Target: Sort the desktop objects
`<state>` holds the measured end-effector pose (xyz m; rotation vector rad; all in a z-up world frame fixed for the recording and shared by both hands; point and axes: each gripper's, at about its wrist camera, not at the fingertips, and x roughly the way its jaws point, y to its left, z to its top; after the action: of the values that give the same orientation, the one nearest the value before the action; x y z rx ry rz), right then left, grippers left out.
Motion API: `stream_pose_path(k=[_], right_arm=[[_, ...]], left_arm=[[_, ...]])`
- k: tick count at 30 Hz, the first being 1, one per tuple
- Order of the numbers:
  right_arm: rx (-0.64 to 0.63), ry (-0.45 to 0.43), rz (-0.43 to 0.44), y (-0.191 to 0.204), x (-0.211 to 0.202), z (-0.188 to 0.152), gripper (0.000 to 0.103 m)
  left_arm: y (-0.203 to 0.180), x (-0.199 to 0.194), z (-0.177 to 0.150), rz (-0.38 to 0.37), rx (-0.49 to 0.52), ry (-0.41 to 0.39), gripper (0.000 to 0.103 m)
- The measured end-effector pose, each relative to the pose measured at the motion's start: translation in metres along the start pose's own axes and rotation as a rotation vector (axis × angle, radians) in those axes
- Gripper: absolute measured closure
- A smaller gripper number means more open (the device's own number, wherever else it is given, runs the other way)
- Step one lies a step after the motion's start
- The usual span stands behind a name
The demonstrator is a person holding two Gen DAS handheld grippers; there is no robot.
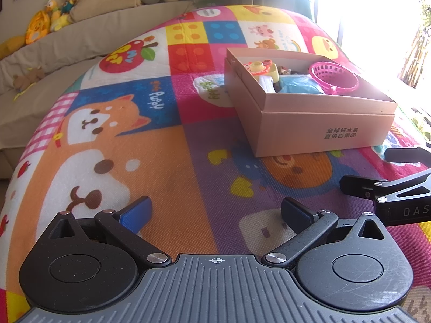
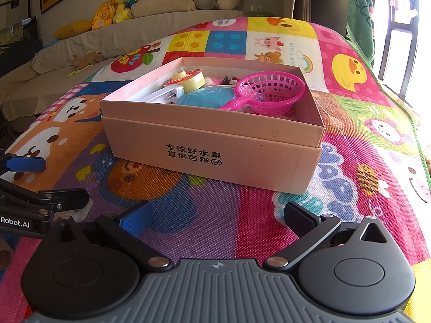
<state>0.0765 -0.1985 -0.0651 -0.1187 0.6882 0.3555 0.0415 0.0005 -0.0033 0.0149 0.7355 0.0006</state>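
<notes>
Both grippers, left (image 1: 215, 212) and right (image 2: 216, 216), hover spread and empty above the mat's (image 2: 188, 228) near edge, apparently because the toys already fill the box (image 2: 215, 145).

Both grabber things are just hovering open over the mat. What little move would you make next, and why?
Probably ease the right hand-held gripper forward toward the pink box, aiming at the pink strainer. Both it and the left hand-held gripper are open and empty, no loose item shows on the mat, and the box sits straight ahead of the right one.
</notes>
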Motion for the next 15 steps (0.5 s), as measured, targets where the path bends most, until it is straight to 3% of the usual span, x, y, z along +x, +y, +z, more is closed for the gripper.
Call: stream_pose_path(k=[15], right_arm=[[-0.001,0.0,-0.001,-0.001,-0.0003,-0.0002,0.0]], left_arm=[[-0.0016,0.0,0.0003,0.011,0.004,0.002,0.0]])
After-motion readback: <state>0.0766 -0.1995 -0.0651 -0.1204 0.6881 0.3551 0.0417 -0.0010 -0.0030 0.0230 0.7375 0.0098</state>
